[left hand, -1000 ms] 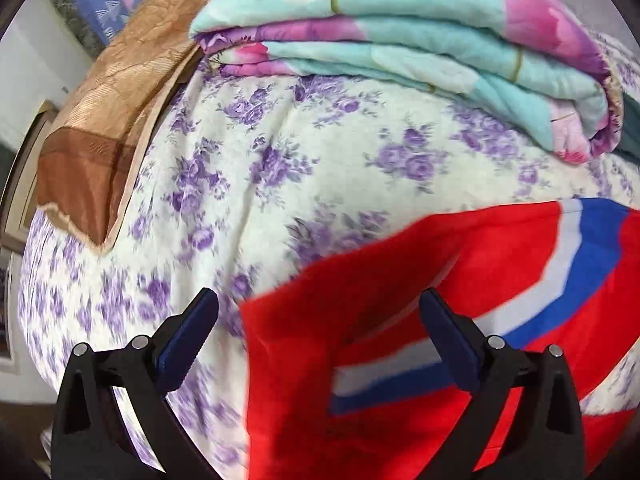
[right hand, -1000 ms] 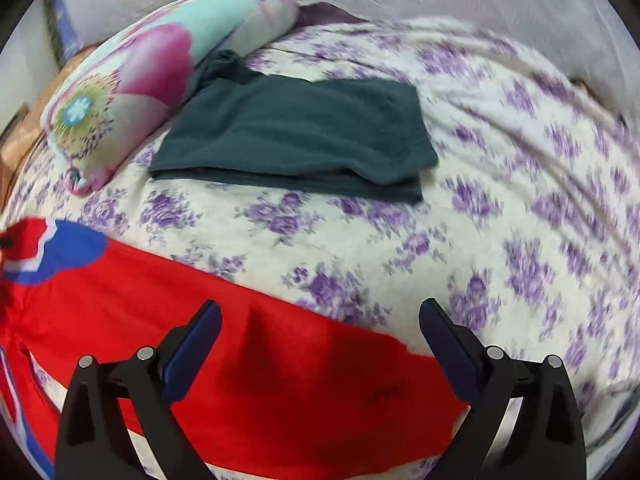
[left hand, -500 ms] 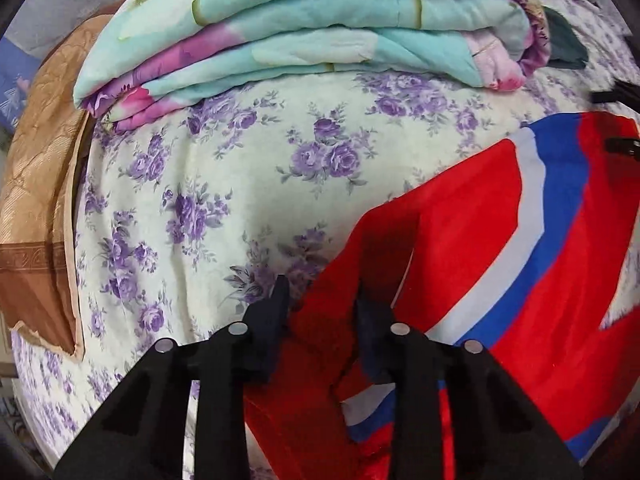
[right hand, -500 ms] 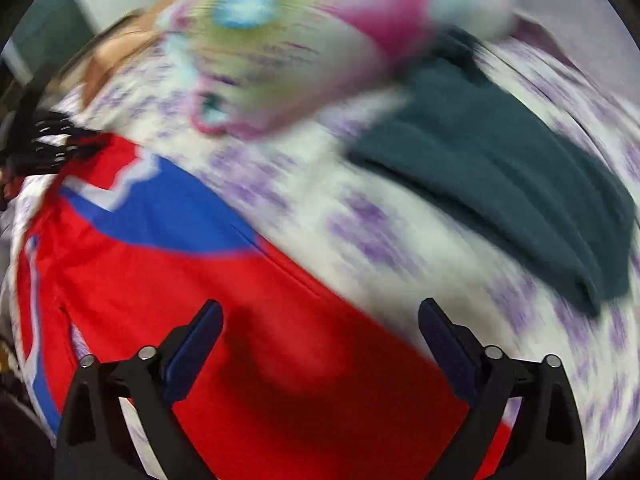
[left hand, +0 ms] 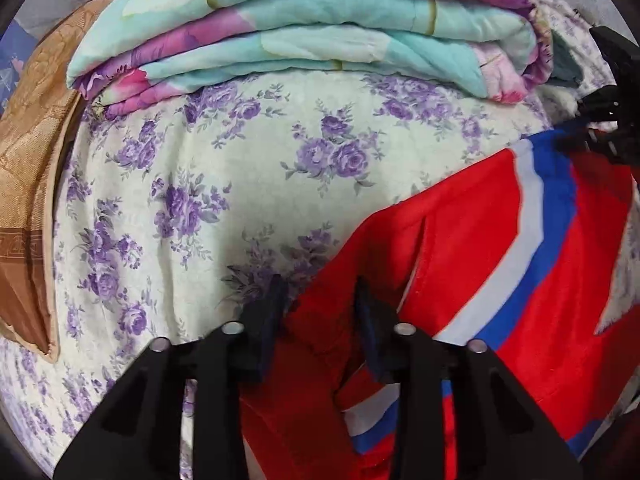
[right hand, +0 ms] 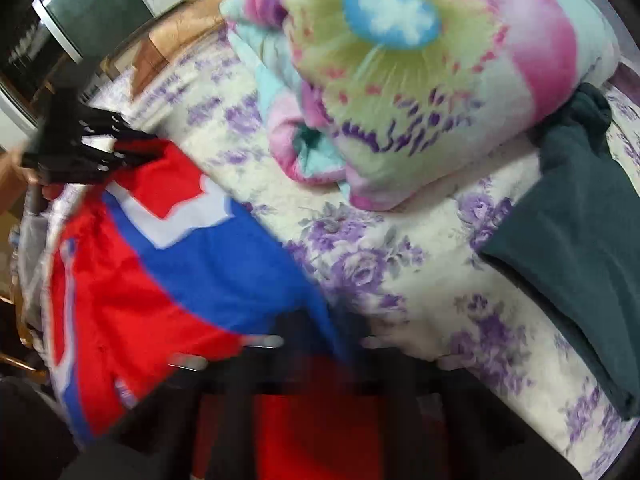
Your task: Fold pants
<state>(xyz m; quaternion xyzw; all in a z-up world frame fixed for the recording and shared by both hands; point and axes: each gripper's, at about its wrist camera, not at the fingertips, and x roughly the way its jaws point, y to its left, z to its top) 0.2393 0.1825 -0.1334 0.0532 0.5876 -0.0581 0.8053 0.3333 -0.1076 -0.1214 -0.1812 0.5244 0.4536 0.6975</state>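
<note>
While both tools work the same garment, the scene runs from big to small like so:

Bed (left hand: 248, 184): a sheet with purple flowers covers it and carries everything; it serves as the folding ground, judging by how the cloth is spread across it.

Quilt (left hand: 304, 28): folded, teal and pink, stacked at the far side of the bed, apart from the work.

Dark green garment (right hand: 576, 248): folded flat beside the quilt, probably finished and set aside.

Brown cloth (left hand: 28, 184): lies at the bed's left edge, apart from the pants.

Pants (left hand: 500, 264): red with a white and a blue stripe, lying partly spread on the bed nearest the camera, with 1 edge lifted off the sheet.

Left gripper (left hand: 320, 320): its 2 fingers are clenched on a red edge of the pants, so that side can be carried over in a fold.

Right gripper (right hand: 320, 344): blurred in its own view; the fingers look drawn together on the blue and red cloth, though how firmly they hold it cannot be told. From the left view it shows at the far right, at the stripe end.

Step in hand, as I judge it: lifting 2 points to bring 1 half over the other.
</note>
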